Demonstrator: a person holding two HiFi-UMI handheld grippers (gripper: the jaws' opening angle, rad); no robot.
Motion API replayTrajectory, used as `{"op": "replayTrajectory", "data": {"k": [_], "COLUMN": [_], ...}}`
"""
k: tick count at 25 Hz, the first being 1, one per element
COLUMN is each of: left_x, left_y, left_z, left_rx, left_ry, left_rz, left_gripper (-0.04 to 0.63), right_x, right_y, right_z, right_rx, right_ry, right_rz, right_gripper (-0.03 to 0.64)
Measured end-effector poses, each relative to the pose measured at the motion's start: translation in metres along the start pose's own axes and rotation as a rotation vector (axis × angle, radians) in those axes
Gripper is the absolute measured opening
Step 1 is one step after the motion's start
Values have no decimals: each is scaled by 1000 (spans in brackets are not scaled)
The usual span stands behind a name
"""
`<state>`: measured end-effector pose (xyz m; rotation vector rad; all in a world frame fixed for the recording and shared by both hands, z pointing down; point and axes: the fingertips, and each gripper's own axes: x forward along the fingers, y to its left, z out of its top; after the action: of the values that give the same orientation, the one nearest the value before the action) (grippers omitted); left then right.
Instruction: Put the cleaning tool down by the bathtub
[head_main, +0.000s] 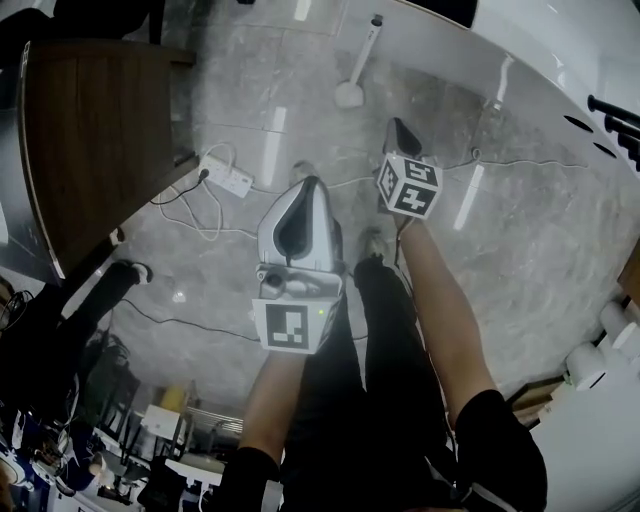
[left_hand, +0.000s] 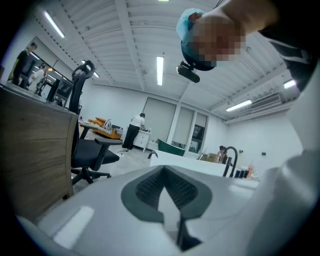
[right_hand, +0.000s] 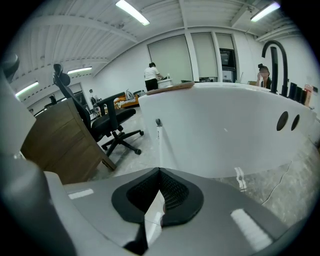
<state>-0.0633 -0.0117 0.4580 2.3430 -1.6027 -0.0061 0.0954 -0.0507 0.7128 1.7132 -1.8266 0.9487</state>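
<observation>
The cleaning tool (head_main: 360, 60) is a white long-handled brush standing on the grey floor, its handle leaning against the white bathtub (head_main: 520, 55). In the right gripper view the cleaning tool (right_hand: 159, 142) rests against the bathtub (right_hand: 225, 130) wall, apart from my gripper. My right gripper (head_main: 400, 128) hangs above the floor a little short of the tool's base, and in its own view the right gripper (right_hand: 160, 172) is shut with nothing between the pads. My left gripper (head_main: 305, 188) is beside it, lower in the head view. In its own view the left gripper (left_hand: 165, 170) is also shut and empty.
A wooden cabinet (head_main: 90, 140) stands at the left, with a white power strip (head_main: 228, 178) and loose cables on the floor beside it. A black office chair (left_hand: 87, 150) is by the cabinet. A black faucet (right_hand: 275, 55) rises from the tub's rim. My legs (head_main: 390, 350) are below.
</observation>
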Motion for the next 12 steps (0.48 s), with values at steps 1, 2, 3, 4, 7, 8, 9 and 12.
{"op": "replayTrajectory", "data": {"k": [1,2,3,4,7,8,9,12], "left_x": [-3,-7,-10,-14,-24,-27,-31,-39], "left_y": [-7,-14,-21,-27,-44,-50,-55,-70], "left_z": [5,10,15,20,34,39,45,66], "left_rx": [3,6,10,13,13,12,13,34], "left_ry": [-4,-8,-13,-16,-24,-30,-38,-79], "left_rz": [0,0,-1,0,3,6,8,16], "left_gripper": [7,8,6,8,8,7,8,8], "right_x": [-9,-19,-28,-37,-63,-72,-80,-105], "right_y": [-2,-3,-4,-5,-5,-5,-5,-3], "right_z": [3,6,8,11,19,21,24,32], "right_rx": [0,0,0,0,-4,-7,-12,-21], "right_ry": [-5,-10,-14,-17,-27,-31,-35,-49], "right_rz": [5,9,15,21,41,49,58,84], "right_gripper": [0,0,0,0,0,0,0,0]}}
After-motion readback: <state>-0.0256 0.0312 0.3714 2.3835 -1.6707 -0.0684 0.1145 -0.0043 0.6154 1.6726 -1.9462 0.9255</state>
